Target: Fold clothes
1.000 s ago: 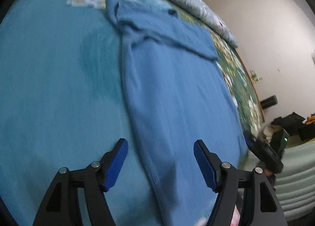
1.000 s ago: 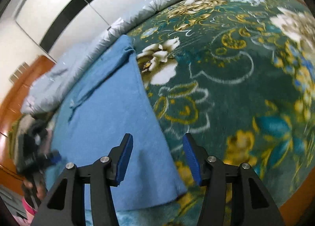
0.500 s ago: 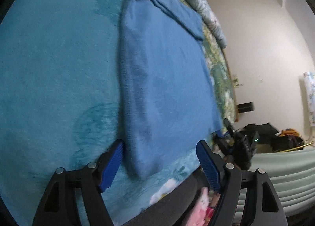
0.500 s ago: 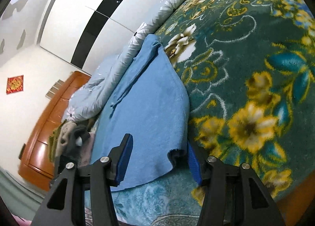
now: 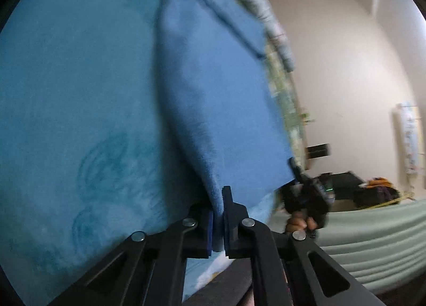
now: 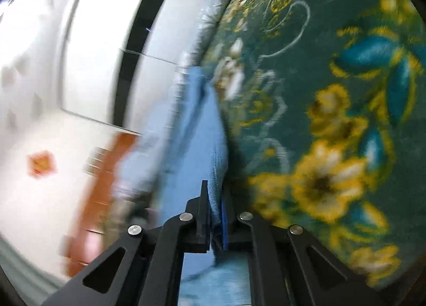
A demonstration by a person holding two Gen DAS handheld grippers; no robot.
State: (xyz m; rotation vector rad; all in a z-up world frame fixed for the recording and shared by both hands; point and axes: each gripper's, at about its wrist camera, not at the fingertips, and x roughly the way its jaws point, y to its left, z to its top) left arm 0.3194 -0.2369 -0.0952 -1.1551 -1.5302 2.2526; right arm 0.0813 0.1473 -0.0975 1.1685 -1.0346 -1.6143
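Observation:
A blue knitted garment (image 5: 218, 92) lies stretched along the bed, its folded sleeve at the far end. My left gripper (image 5: 217, 215) is shut on the garment's near hem at one corner, and the cloth rises from its pads. In the right wrist view the same garment (image 6: 202, 151) runs away from me, blurred. My right gripper (image 6: 215, 218) is shut on the other near corner of the hem, blue cloth pinched between its pads. The right gripper (image 5: 306, 194) also shows in the left wrist view, held by a hand at the hem's far corner.
The bed carries a teal plush blanket (image 5: 66, 119) on one side and a dark green floral blanket (image 6: 332, 92) on the other. A grey quilt (image 5: 266, 12) lies along the far side. White wardrobe doors (image 6: 101, 52), a wooden headboard (image 6: 101, 172) and a pale green sofa (image 5: 372, 239) surround it.
Both grippers have gone from open to shut on the hem's corners. The right gripper has rolled and dropped closer to the bed, and the hem has lifted at the left pads.

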